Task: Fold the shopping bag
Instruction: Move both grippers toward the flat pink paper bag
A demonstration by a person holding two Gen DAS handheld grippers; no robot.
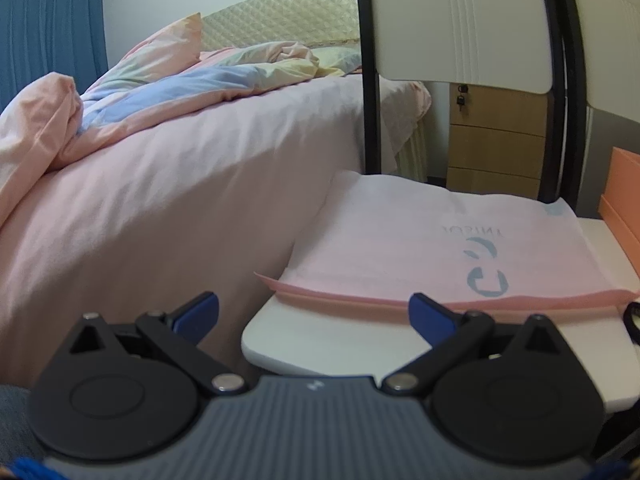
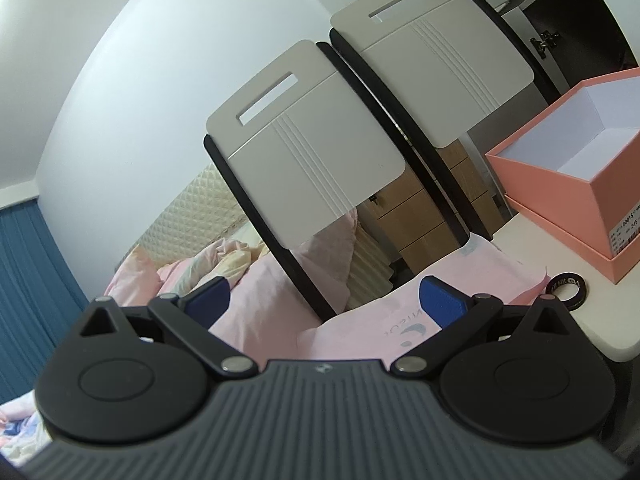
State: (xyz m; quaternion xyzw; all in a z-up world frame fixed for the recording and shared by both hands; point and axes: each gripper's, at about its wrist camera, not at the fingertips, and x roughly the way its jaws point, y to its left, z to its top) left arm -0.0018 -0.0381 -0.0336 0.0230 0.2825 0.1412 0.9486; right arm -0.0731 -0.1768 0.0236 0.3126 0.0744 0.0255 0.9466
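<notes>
Both grippers hang released, jaws wide apart: left gripper [image 1: 314,314] just short of the white worktop [image 1: 320,340], right gripper [image 2: 324,300] above it. Beyond lies the pink shopping bag [image 1: 432,248], flat, beside the bed [image 1: 180,184].

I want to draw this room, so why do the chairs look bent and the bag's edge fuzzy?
Right wrist view: the fisheye lens curves the chair backs and tilts the room. Left wrist view: the pink bag's near edge blurs because it lies close to the lens; the bed bulges too.
</notes>
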